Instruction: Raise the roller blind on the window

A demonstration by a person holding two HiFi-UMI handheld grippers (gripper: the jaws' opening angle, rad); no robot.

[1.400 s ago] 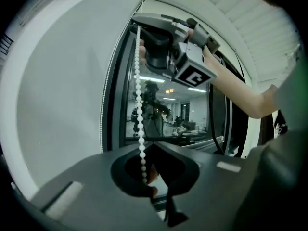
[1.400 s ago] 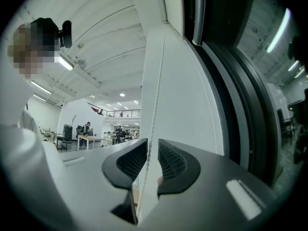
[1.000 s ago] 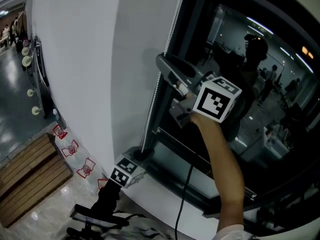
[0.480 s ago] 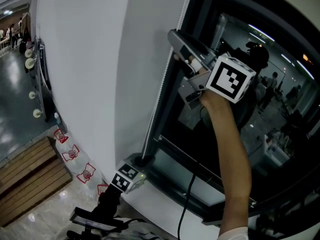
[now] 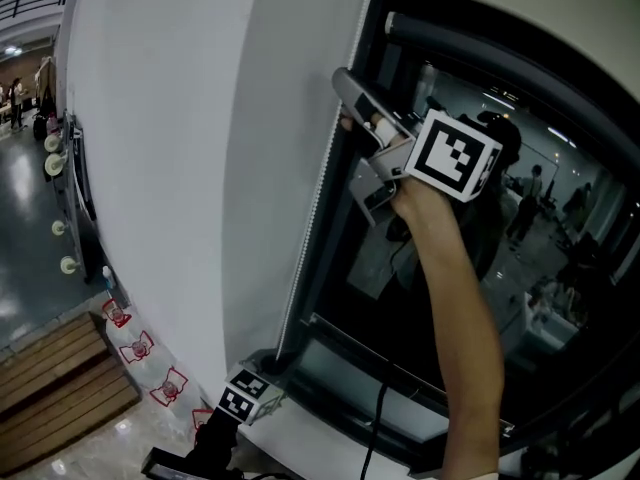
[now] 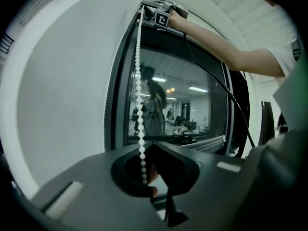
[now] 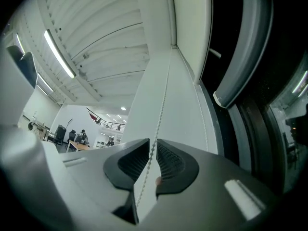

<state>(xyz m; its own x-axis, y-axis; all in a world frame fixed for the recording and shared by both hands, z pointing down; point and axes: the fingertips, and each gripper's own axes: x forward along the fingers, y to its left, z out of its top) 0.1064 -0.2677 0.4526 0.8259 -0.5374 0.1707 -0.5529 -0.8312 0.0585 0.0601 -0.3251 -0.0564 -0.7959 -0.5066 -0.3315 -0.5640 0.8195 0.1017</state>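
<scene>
Most of it looks done to me: blind (image 7: 240,52) rolled up top, window (image 5: 470,268) bare. My left gripper (image 6: 147,172) clamps the chain (image 6: 140,81) down low. Right gripper (image 7: 153,160) up high has just been closing around it, not pinching yet. Maybe one more pull.

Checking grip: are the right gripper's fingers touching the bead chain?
Cannot tell. Right gripper view: the bead chain runs between the fingers, which have just been closing; wall shows beside one, but the chain overlaps the other's edge.
</scene>
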